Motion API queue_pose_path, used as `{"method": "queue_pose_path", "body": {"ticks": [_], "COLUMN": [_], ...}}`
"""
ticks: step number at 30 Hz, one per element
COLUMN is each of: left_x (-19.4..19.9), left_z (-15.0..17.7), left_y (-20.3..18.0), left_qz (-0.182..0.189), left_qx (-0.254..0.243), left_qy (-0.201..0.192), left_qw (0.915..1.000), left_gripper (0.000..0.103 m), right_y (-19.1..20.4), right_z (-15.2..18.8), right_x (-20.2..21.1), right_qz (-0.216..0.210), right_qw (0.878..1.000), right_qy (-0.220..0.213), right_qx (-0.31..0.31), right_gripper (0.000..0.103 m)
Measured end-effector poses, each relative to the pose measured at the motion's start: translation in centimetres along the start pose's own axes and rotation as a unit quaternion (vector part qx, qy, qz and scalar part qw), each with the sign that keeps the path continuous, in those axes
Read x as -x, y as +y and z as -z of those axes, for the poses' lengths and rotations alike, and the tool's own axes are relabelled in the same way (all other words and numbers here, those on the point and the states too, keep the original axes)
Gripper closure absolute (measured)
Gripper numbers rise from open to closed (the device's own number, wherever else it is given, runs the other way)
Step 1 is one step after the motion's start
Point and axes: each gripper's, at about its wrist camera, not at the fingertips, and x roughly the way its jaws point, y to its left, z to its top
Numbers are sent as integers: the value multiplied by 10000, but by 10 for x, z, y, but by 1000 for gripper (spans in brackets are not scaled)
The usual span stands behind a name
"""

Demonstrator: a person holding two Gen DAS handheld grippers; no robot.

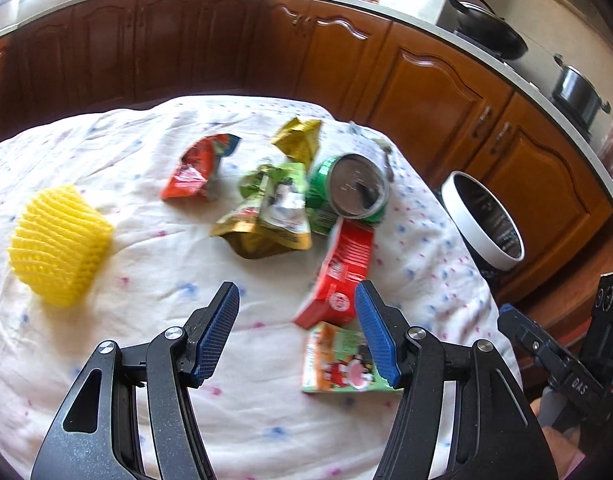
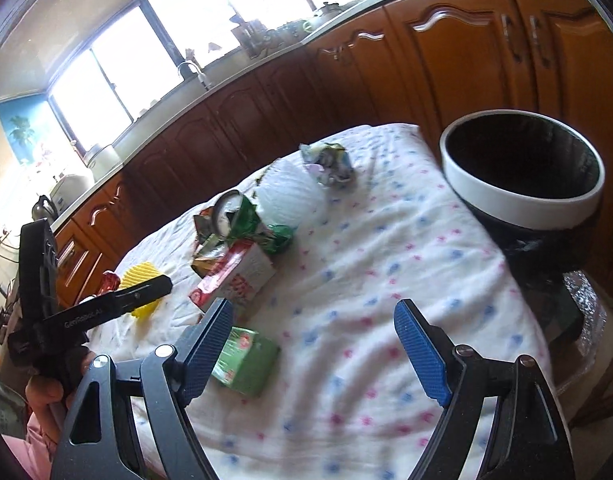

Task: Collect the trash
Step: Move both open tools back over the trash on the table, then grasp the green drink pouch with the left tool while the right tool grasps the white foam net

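- The left gripper (image 1: pixel 296 330) with blue pads has its jaws open, with nothing between them; it hangs over the white cloth with small blue and pink spots (image 1: pixel 146 320) that covers the table.
- The right gripper (image 2: pixel 314 344) has its jaws wide open too, and holds nothing.
- The trash lies in a bunch near the middle of the cloth: a green drink can (image 1: pixel 346 188) on its side, a red carton (image 1: pixel 338 276), a small green and orange box (image 1: pixel 338 360), a crumpled green and gold bag (image 1: pixel 266 216), a red bag (image 1: pixel 198 168) and a gold wrapper (image 1: pixel 298 140).
- A yellow foam net sleeve (image 1: pixel 58 240) lies apart, toward the left edge.
- A crumpled wrapper (image 2: pixel 326 162) lies alone near the far edge in the right wrist view.
- The black bin with a white rim (image 2: pixel 522 172) stands just past the table's right edge, its mouth open.
- There is bare cloth between the right gripper and the bin.
- Brown wooden cupboards (image 1: pixel 426 92) stand close behind the table.
- The small box is partly hidden behind a pad in both views.
- The pictures are a bit blurry, so the words on the packs cannot be read.
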Motion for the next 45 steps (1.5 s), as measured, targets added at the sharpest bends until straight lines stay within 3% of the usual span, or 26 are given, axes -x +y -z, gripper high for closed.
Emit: {"method": "queue_pose_path", "body": {"ticks": [12, 22, 26, 31, 33, 35, 37, 45], "left_x": [-18, -47, -61, -80, -87, -93, -98, -89], "left_z": [-12, -45, -59, -68, -69, -69, -67, -67], "left_y": [18, 23, 23, 23, 23, 22, 20, 17], "left_qz": [-191, -252, -309, -288, -265, -241, -189, -153], "left_qx": [164, 128, 32, -99, -153, -174, -189, -220], "left_qy": [51, 109, 189, 374, 455, 530, 602, 333], "left_qw": [9997, 9995, 9993, 9988, 9985, 9981, 9978, 9991], "left_gripper": [42, 42, 42, 58, 66, 79, 91, 98], "right_y": [-1, -3, 2, 4, 4, 4, 4, 4], "right_z": [-34, -79, -91, -97, -98, -97, -96, -93], "right_x": [-44, -93, -113, -141, -150, -156, -155, -123], "right_qz": [-106, -177, -232, -236, -225, -222, -197, -244], "right_qw": [9995, 9994, 9990, 9978, 9973, 9967, 9969, 9984], "right_qy": [-44, 249, 388, 612, 694, 759, 730, 440], "right_qx": [-284, -173, -36, 76, 124, 153, 215, 248], "right_gripper": [20, 50, 52, 54, 61, 78, 85, 89]}}
